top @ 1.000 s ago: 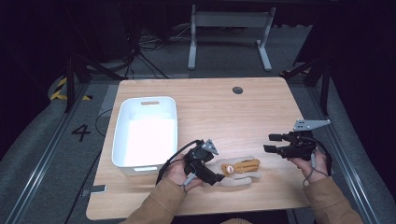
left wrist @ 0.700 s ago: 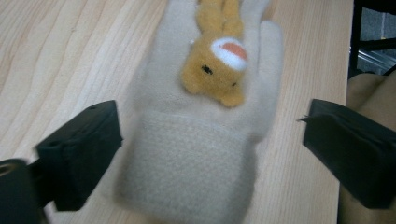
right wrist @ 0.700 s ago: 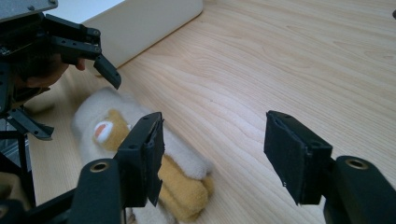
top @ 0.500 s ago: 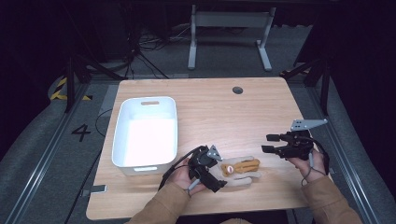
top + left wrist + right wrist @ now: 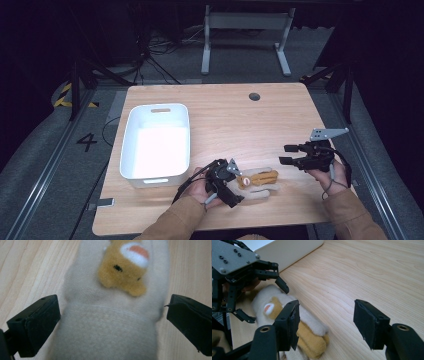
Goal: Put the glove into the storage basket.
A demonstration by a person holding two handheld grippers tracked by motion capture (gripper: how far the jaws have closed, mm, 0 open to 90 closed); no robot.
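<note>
A cream plush mitten (image 5: 260, 181) with a brown bear face lies flat on the wooden table (image 5: 230, 115) near its front edge. My left gripper (image 5: 239, 184) sits low at the mitten's left end, pointing right. In the left gripper view its jaws (image 5: 110, 317) have just been opening and stand wide on either side of the mitten's (image 5: 112, 290) cuff, with the pads clear of it. My right gripper (image 5: 286, 154) hovers to the right of the mitten. It is open (image 5: 327, 325) with nothing between its jaws, and it looks at the mitten (image 5: 309, 337) and the left gripper (image 5: 265, 302).
A white plastic bin (image 5: 131, 145) stands left of the hands, its near corner (image 5: 287, 250) close behind the left gripper. A round cable hole (image 5: 255, 96) sits at the table's far side. Bare wood stretches between bin and right gripper.
The left gripper has sunk toward the table at the mitten's cuff and its jaws have spread wider. The right gripper and the mitten have stayed put.
</note>
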